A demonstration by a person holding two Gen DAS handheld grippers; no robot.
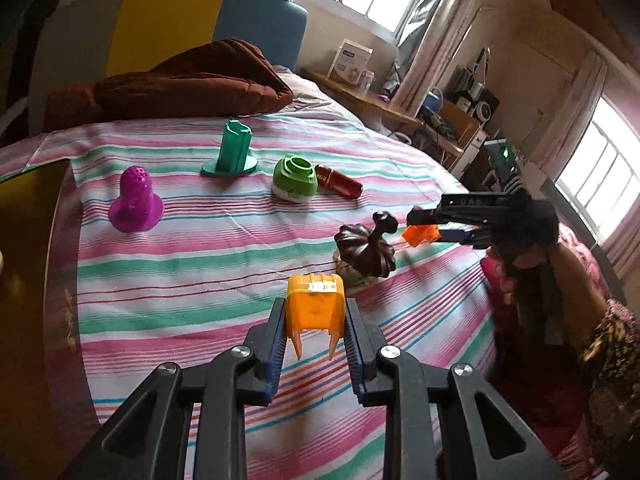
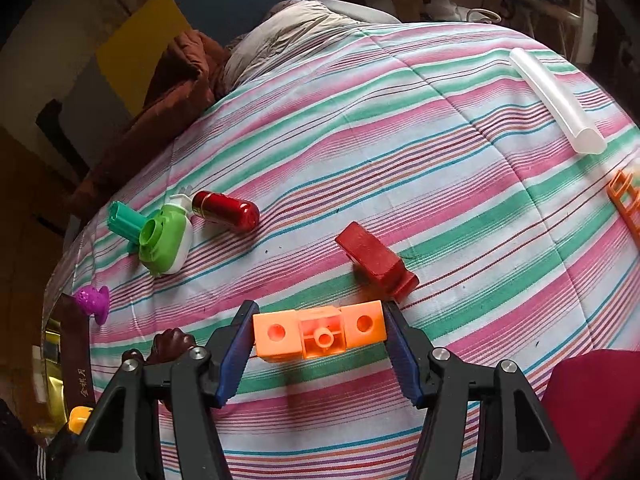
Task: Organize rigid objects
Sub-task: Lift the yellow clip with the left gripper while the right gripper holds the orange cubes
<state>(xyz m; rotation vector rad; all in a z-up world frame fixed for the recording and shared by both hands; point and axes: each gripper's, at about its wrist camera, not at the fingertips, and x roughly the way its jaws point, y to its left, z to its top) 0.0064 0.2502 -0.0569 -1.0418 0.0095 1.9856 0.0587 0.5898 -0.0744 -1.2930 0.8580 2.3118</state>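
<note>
On the bed (image 1: 180, 240): striped sheet, toys well apart.
Right tongs (image 2: 320, 334): clamped on orange block (image 2: 320, 332), above sheet.
Left tongs (image 1: 316, 320): gripping orange cap (image 1: 316, 306), lifted.
Tip: carry level, set beside the others, release gently.

capsule (image 2: 226, 211) right of cap (image 2: 166, 240), block (image 2: 376, 260) right, tube (image 2: 556, 100) far right

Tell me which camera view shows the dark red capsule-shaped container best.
The right wrist view: the dark red capsule-shaped container lies in full side profile on the striped bedcover, nothing overlapping it. In the left wrist view it sits farther back, smaller, with one end tucked behind the green and white bottle.
</note>
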